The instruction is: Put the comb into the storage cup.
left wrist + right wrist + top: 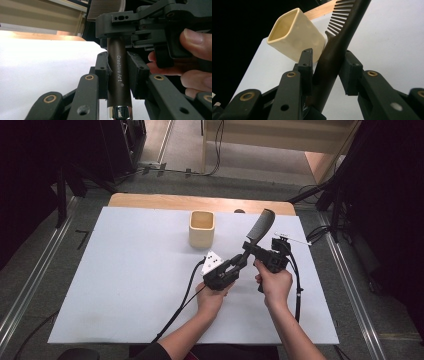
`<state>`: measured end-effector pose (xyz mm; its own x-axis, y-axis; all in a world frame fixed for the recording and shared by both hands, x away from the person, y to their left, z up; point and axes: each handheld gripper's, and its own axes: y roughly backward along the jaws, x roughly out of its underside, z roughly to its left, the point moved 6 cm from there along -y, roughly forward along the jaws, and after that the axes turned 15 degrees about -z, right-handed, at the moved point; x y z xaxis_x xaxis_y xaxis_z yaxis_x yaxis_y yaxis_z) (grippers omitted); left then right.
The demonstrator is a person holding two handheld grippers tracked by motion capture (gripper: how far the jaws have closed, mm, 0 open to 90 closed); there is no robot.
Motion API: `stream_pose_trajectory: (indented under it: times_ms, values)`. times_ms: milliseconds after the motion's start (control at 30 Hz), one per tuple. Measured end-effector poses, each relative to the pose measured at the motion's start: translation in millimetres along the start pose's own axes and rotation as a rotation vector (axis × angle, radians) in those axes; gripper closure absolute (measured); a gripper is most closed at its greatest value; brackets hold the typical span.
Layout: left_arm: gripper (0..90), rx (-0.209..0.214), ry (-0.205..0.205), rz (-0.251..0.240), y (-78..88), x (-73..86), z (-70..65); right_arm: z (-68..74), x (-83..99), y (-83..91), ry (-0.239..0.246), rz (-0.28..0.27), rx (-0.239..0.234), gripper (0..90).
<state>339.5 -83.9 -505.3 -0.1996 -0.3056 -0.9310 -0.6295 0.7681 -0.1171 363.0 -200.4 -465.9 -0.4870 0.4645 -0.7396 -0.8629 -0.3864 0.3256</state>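
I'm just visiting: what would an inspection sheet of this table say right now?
Surface: white sheet on a wooden table.
Job's things: dark comb held up between both grippers; cream cup upright behind, apart from it.
Clutter: nothing seen.
Grippers: left gripper has its jaws clamped on the comb's handle; right gripper has its jaws around the handle higher up, one pad touching, a gap showing at the other.
Cables: a black cable trails from each gripper toward the person.
Surroundings: grey floor, dark stands, more cables and a wooden platform beyond.
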Motion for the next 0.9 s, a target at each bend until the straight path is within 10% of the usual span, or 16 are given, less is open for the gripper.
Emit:
stream_pose_trajectory:
  times_ms: [700,900]
  values:
    - [72.3,0.024,0.058,0.016,0.6,1.1,-0.7,2.9,-2.2,3.6,-0.037,0.029,-0.025,68.6]
    - [58.3,0.026,0.08,0.051,1.2,2.2,0.9,1.8,-1.6,3.0,-0.016,0.042,-0.022,69.8]
